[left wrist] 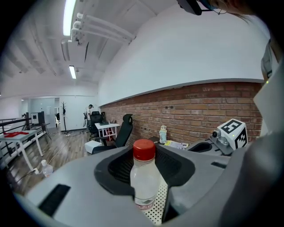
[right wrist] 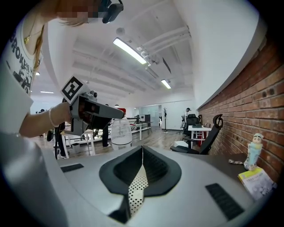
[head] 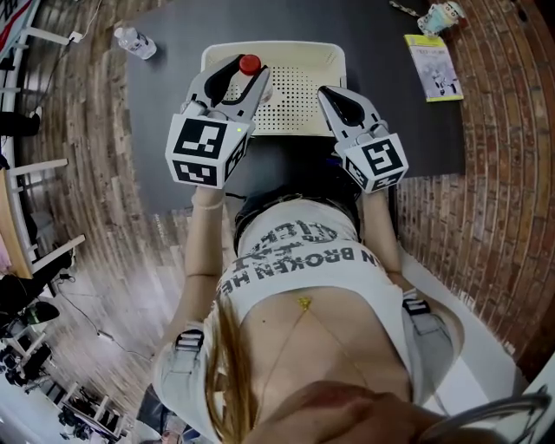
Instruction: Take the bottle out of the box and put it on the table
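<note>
A clear plastic bottle with a red cap hangs above the white perforated box, and my left gripper is shut on it. In the left gripper view the bottle stands upright between the dark pads, with the box's dotted surface below it. My right gripper is to the right over the box, jaws shut and empty. From the right gripper view the held bottle shows to the left under my left gripper.
The box sits on a dark grey table. A second bottle lies at the table's far left corner. A yellow booklet and a small figurine are at the far right. A brick wall runs behind.
</note>
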A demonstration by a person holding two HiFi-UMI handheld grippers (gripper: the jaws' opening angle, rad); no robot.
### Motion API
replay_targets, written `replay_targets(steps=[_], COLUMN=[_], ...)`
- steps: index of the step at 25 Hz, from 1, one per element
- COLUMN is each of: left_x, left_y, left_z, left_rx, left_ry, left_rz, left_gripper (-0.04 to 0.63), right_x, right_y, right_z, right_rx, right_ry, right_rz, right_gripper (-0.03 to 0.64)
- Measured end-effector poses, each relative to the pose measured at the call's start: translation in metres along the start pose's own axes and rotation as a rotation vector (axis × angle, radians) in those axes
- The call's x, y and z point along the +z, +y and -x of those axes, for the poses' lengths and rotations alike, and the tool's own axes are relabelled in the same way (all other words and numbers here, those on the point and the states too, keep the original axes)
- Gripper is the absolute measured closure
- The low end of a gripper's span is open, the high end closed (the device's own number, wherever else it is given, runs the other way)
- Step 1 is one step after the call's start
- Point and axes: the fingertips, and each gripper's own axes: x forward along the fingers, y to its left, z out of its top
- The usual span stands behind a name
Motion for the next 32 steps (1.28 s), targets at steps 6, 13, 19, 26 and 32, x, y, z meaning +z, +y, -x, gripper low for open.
replay_targets(steps=[6, 13, 19, 26, 32], left_x=[0.003, 0.009, 0.011, 0.009, 0.005], left_y=[-0.005, -0.009, -0.013, -0.015, -0.012], left_z=[0.006, 0.009, 0.009, 0.009, 0.013], left_rx=[-0.018, -0.044, -0.052, -0.038, -0.018], left_ry=[-0.010, -0.026, -0.029, -0.021, -0.019], left_rz=[-0.004, -0.008, -0.003, -0.001, 0.007], left_gripper=[0.439, 0.439, 0.440, 0.439, 0.440], right_x=[-0.001, -0.003, -0.005, -0.006, -0.008], right_y=[0.000, 0.002, 0.002, 0.003, 0.005], right_z=[0.001, 0.001, 0.001, 0.002, 0.004], right_rx=[-0.008, -0.017, -0.011, 0.006, 0.018], right_ry=[0.005, 0.012, 0.017, 0.015, 0.017], right_rz=[0.000, -0.004, -0.004, -0.003, -0.003], right_gripper=[0.607, 0.607, 0.607, 0.607, 0.607])
